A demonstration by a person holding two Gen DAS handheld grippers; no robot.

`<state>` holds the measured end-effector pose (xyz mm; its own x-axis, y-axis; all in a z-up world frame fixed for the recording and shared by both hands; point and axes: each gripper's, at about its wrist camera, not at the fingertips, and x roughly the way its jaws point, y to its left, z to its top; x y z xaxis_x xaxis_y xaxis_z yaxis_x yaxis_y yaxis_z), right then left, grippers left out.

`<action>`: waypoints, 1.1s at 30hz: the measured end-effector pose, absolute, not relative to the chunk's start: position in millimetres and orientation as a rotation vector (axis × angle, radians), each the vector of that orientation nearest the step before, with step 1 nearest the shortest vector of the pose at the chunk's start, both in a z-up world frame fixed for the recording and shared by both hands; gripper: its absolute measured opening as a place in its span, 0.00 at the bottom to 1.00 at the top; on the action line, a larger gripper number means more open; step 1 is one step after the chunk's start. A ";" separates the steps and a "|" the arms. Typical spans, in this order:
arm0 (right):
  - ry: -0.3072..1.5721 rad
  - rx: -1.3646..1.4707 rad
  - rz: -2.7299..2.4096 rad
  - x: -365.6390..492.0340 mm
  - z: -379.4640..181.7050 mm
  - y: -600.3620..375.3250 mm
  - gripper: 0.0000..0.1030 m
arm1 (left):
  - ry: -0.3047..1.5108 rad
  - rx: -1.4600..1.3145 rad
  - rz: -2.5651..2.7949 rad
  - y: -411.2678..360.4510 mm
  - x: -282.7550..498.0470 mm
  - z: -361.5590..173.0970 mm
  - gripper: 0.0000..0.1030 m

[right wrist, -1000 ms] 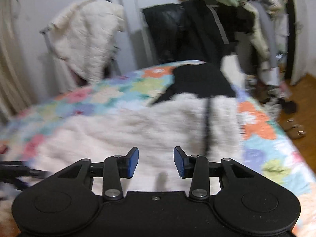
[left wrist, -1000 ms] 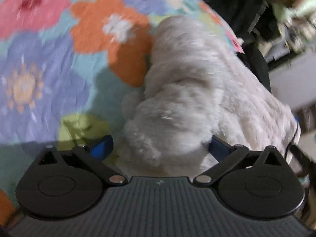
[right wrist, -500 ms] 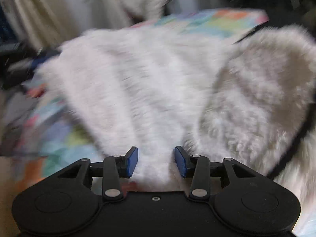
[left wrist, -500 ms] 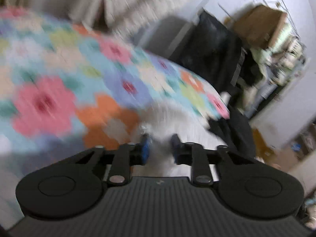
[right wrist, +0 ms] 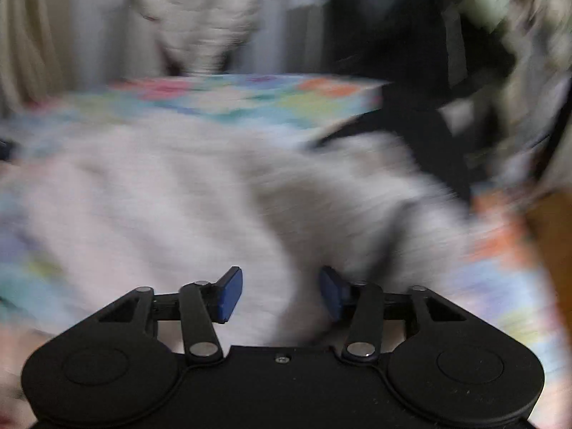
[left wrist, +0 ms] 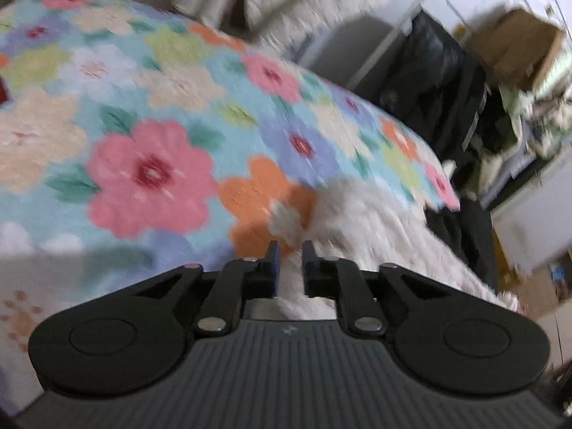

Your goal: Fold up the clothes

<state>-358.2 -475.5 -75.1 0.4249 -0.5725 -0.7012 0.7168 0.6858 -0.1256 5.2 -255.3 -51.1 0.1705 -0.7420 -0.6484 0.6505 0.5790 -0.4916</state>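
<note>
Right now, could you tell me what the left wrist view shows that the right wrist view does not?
Only the left wrist view shows the left gripper pinched on a bit of the fluffy white garment, plus a cardboard box at upper right. Only the right wrist view shows the right gripper, its fingers apart over the garment's broad spread. Both show the flowered bedspread, the white garment, and dark clothing beyond the bed.

Dim indoor light, both views motion-blurred, right worse; fisheye bends edges; soft shadow near lower left, left view.
</note>
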 end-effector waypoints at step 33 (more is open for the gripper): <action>0.947 0.157 -0.513 -266.4 -121.3 -430.8 0.78 | 1.201 0.666 -1.409 -387.4 -21.6 -58.2 0.79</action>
